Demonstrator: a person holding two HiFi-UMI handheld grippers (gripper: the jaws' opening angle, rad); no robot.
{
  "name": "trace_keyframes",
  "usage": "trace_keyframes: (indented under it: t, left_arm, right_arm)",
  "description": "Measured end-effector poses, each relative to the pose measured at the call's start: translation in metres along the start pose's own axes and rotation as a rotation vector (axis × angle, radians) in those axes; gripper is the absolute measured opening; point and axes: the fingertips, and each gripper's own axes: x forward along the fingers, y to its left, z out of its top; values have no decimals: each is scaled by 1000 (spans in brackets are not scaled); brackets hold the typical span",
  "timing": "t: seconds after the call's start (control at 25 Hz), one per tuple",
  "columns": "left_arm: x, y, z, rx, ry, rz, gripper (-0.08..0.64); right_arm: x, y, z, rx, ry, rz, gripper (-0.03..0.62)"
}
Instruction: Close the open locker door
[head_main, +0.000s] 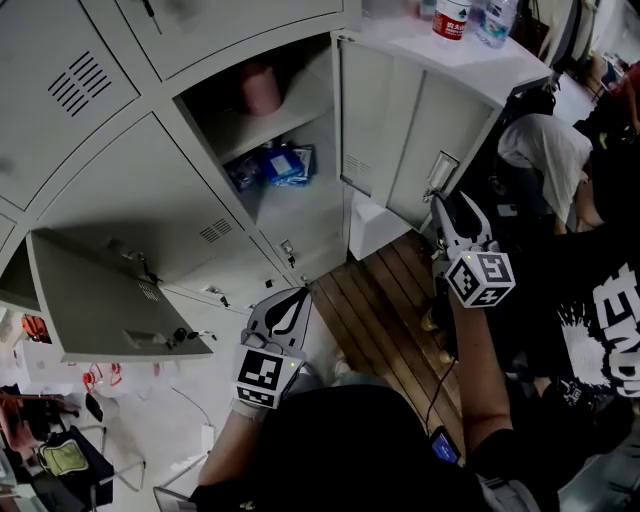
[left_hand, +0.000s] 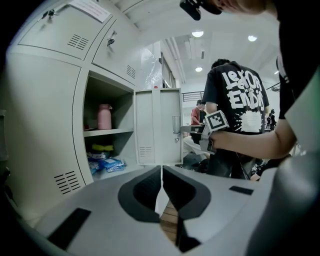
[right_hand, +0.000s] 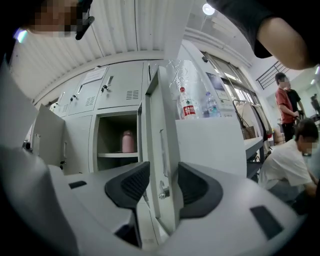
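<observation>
The open locker door (head_main: 395, 130) stands swung out to the right of its compartment (head_main: 300, 120), which holds a pink bottle (head_main: 262, 88) and blue packets (head_main: 280, 165). My right gripper (head_main: 452, 205) is at the door's free edge, just below its latch handle (head_main: 440, 178). In the right gripper view the door's edge (right_hand: 162, 125) stands between the open jaws of the right gripper (right_hand: 164, 172), and the pads do not press on it. My left gripper (head_main: 298, 295) hangs lower and left, in front of the closed lockers; the left gripper (left_hand: 162, 172) is shut and empty, pointing at the door (left_hand: 157, 125).
Another locker door (head_main: 110, 300) hangs open at the lower left. Bottles (head_main: 452, 18) stand on top of the locker block. A wooden floor strip (head_main: 400, 310) runs under the door. A person in a black shirt (head_main: 600, 330) and a crouching person in white (head_main: 545, 150) are close on the right.
</observation>
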Motion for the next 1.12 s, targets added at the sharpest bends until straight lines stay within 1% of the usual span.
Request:
trace_keyframes:
  t: [0.24, 0.48, 0.84, 1.12]
  left_arm:
    - [-9, 4, -6, -11, 6, 35, 26]
    - [-21, 5, -10, -17, 1, 60, 26]
    - [-45, -1, -22, -35, -1, 91, 26]
    - [-69, 0, -32, -49, 1, 134, 26]
  right_arm:
    - [0, 3, 0, 10, -4, 6, 176]
    - [-12, 23, -1, 17, -9, 29, 176]
    - [-32, 84, -8, 12, 5, 155, 176]
    - [-39, 135, -14, 23, 18, 259, 176]
